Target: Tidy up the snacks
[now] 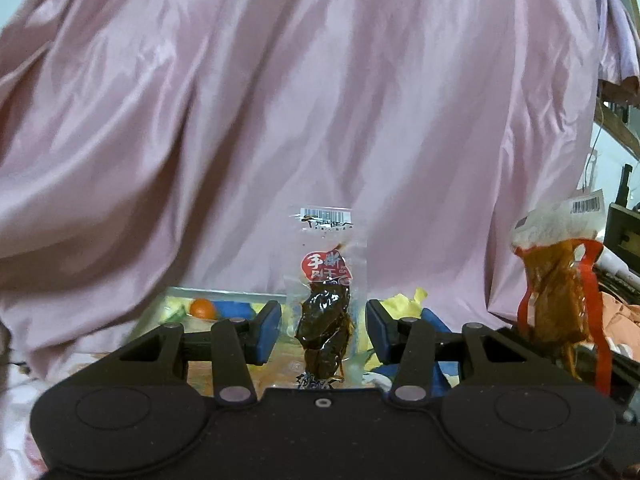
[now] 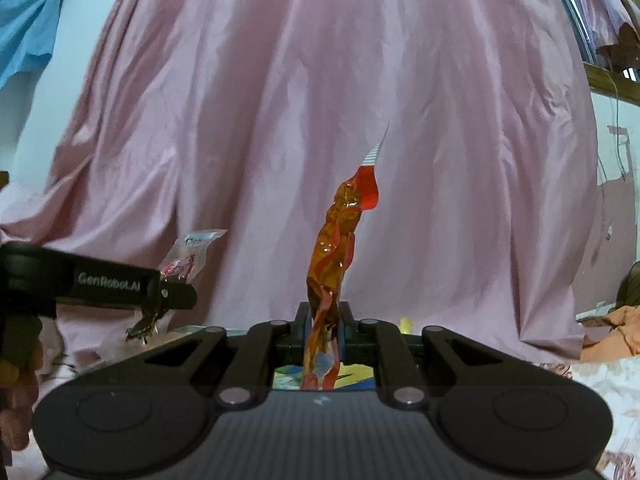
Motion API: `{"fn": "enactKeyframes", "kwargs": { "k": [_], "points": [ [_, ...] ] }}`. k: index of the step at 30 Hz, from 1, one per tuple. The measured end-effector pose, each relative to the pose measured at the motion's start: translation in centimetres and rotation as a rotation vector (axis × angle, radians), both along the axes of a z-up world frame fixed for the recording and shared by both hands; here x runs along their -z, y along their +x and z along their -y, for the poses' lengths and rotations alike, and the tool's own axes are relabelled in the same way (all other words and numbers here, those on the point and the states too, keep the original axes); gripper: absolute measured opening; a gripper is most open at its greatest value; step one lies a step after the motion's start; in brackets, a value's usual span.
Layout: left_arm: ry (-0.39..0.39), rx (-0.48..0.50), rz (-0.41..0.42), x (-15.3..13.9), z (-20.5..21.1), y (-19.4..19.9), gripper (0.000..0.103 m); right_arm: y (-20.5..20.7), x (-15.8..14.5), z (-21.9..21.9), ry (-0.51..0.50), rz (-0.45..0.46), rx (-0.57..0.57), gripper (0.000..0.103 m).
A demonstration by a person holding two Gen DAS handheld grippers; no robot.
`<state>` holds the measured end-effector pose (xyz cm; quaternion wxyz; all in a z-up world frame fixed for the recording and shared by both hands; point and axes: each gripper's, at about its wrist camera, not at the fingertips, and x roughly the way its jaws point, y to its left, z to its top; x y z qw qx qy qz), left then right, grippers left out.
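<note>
Two snack packets up in front of the pink curtain

Left wrist view: the left gripper [image 1: 323, 330] is spread wide, the dark jerky packet [image 1: 326, 304] upright between its pads, apparently untouched. Right wrist view: the right gripper [image 2: 323, 334] pinches the orange snack packet [image 2: 334, 264] at its lower end. Best to keep both packets vertical and close squarely before lowering toward the tray [image 1: 224, 293].

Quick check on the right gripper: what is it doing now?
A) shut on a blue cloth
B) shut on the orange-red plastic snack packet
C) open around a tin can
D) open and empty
B: the right gripper has its blue pads pressed against the orange-red plastic snack packet, which stands up between them.
</note>
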<state>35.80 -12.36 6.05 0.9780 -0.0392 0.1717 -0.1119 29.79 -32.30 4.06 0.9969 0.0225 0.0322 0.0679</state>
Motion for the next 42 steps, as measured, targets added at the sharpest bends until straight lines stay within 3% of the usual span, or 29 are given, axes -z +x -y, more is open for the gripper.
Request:
{"fn": "enactKeyframes", "kwargs": {
  "k": [4, 10, 20, 25, 29, 32, 35, 42],
  "points": [
    [-0.008, 0.025, -0.057, 1.1, 1.8, 1.8, 0.048, 1.5, 0.9, 0.4, -0.066, -0.044, 0.046, 0.014],
    [-0.014, 0.037, -0.107, 2.1, 3.3, 3.6, 0.048, 3.1, 1.7, 1.2, -0.054, -0.091, 0.085, 0.014],
    [-0.017, 0.034, -0.193, 3.8, 2.7, 4.6, 0.049, 5.3, 1.9, 1.2, -0.059, -0.172, 0.048, 0.014],
    [-0.084, 0.024, -0.238, 4.2, 1.8, 5.1, 0.049, 5.9, 2.1, 1.2, -0.022, -0.191, 0.029, 0.016],
    [-0.143, 0.024, -0.252, 4.3, 0.9, 5.1, 0.05, 6.4, 2.0, 1.3, 0.012, -0.211, 0.04, 0.036],
    [-0.159, 0.015, -0.232, 4.1, 0.4, 4.8, 0.063, 6.7, 2.1, 2.0, 0.06, -0.219, 0.028, 0.051],
    [-0.169, 0.005, -0.207, 3.6, 0.0, 4.3, 0.07, 6.7, 2.3, 2.3, 0.078, -0.225, 0.029, 0.064],
    [-0.156, -0.016, -0.132, 1.5, -0.7, 2.0, 0.092, 6.0, 1.9, 3.0, 0.123, -0.195, 0.046, 0.087]
  ]
}}
